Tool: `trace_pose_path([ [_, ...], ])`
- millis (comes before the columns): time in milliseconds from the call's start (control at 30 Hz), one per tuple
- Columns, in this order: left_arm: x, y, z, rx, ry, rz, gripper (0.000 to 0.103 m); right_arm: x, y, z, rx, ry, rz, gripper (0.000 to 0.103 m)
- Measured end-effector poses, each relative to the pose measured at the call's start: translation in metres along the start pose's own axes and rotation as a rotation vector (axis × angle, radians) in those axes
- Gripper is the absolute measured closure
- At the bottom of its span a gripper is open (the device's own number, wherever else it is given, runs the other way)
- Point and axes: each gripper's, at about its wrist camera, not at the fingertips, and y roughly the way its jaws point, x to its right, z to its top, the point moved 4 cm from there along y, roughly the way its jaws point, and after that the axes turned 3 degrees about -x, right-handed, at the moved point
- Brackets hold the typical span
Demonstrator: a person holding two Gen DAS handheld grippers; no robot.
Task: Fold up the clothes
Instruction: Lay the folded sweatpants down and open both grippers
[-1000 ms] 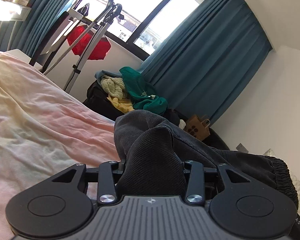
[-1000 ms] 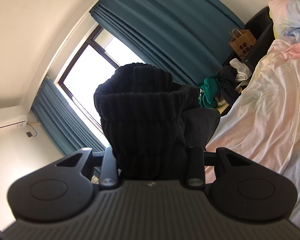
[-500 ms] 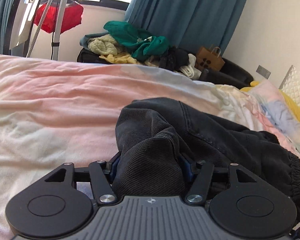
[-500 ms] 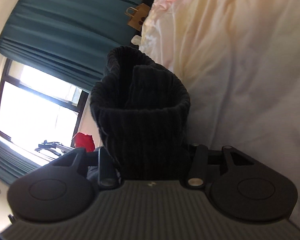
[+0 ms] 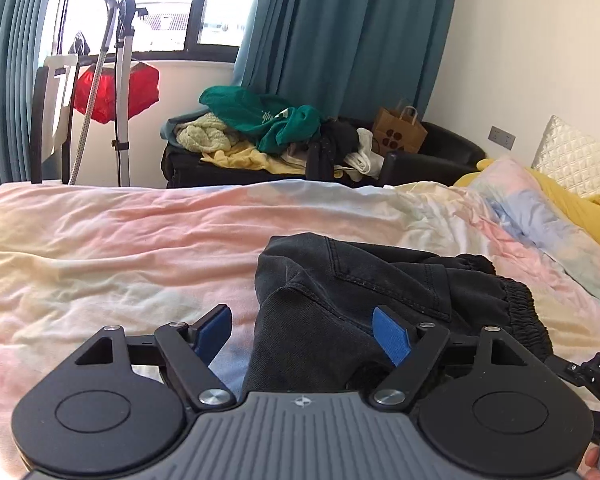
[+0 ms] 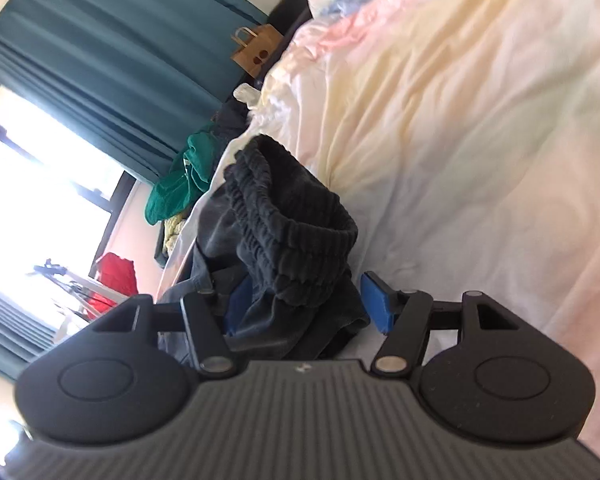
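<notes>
Dark grey denim shorts (image 5: 364, 292) with an elastic waistband lie bunched on the pastel bedspread (image 5: 120, 248). My left gripper (image 5: 302, 330) is open; its blue pads (image 5: 390, 334) stand wide apart, with the shorts' near fold lying loose between them. In the right wrist view the shorts' gathered waistband (image 6: 296, 232) sits between my right gripper's (image 6: 304, 304) spread blue pads (image 6: 374, 300). That gripper is open too, the cloth resting free on the bed.
A black suitcase heaped with clothes, with a green garment (image 5: 268, 116) on top, stands beyond the bed. A brown paper bag (image 5: 400, 130), a clothes steamer stand (image 5: 120, 80), a red item (image 5: 116, 88) and teal curtains (image 5: 340, 32) are by the window. Pillows (image 5: 572, 196) lie at right.
Both grippers have opened and let go of the shorts, which now lie on the bed. A second ago both held them lifted; half a second ago both were shut on them, lowering.
</notes>
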Motion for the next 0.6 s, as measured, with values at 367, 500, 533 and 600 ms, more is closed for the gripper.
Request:
trace_pose_path([
  [367,0.024,-0.161,-0.013,0.146,0.127,0.04,0.003,-0.079,-0.12,-0.01,0.126,-0.447,-0.012,0.04],
  [500,0.031,-0.199,-0.029,0.18,0.147,0.053,0.0,-0.089,-0.151,-0.031,0.128,-0.525,0.006,0.04],
  [533,0.032,-0.206,-0.034,0.186,0.147,0.057,0.0,-0.091,-0.158,-0.036,0.133,-0.541,0.01,0.039],
  [600,0.034,-0.22,-0.046,0.196,0.149,0.069,0.0,-0.093,-0.165,-0.043,0.138,-0.558,0.013,0.033],
])
